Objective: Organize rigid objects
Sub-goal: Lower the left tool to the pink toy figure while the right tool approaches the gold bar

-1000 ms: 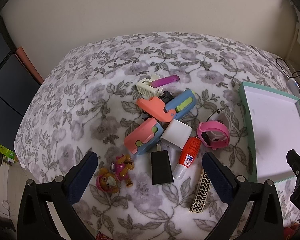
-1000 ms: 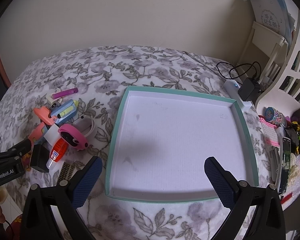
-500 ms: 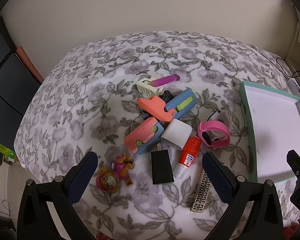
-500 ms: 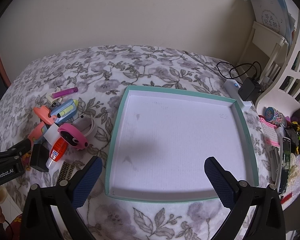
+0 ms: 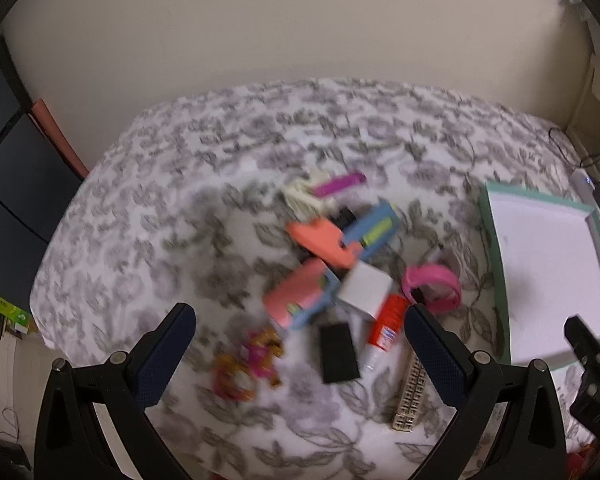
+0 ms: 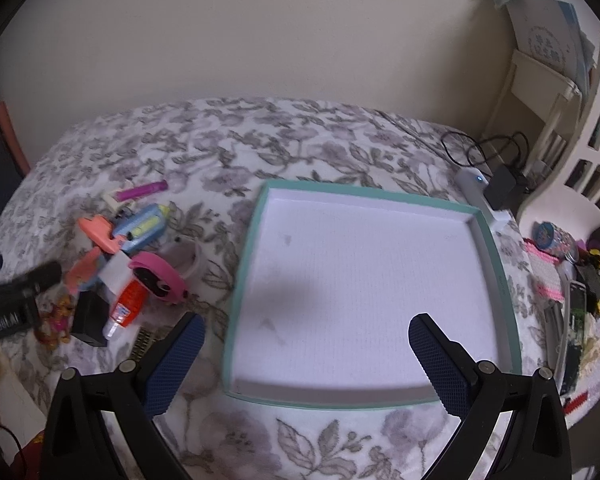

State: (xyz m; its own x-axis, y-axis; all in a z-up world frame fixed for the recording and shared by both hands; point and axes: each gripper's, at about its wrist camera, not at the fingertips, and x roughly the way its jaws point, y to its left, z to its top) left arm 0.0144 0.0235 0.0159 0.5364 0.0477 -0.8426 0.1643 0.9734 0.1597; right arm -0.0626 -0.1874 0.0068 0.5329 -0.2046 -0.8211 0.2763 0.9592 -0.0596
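Note:
A pile of small rigid objects lies on the floral bedspread: a pink watch (image 5: 432, 288), a red glue bottle (image 5: 384, 330), a black charger (image 5: 338, 354), a white cube (image 5: 364, 288), pink and blue staplers (image 5: 300, 300), an orange piece (image 5: 320, 240), a purple marker (image 5: 340, 185) and toy figures (image 5: 248, 364). My left gripper (image 5: 298, 354) is open and empty above the pile. A teal-rimmed white tray (image 6: 240, 272) lies empty to the right. My right gripper (image 6: 306, 364) is open and empty over the tray's near edge.
A patterned strip (image 5: 410, 396) lies near the left gripper's right finger. A power strip with cables (image 6: 484, 196) lies past the tray. Clutter (image 6: 580, 292) lines the bed's right edge beside a white shelf (image 6: 556, 104). A wall stands behind the bed.
The left gripper has moved, blurring its view; the pile now sits lower and nearer between its fingers. The right gripper has shifted slightly. Both stay open.

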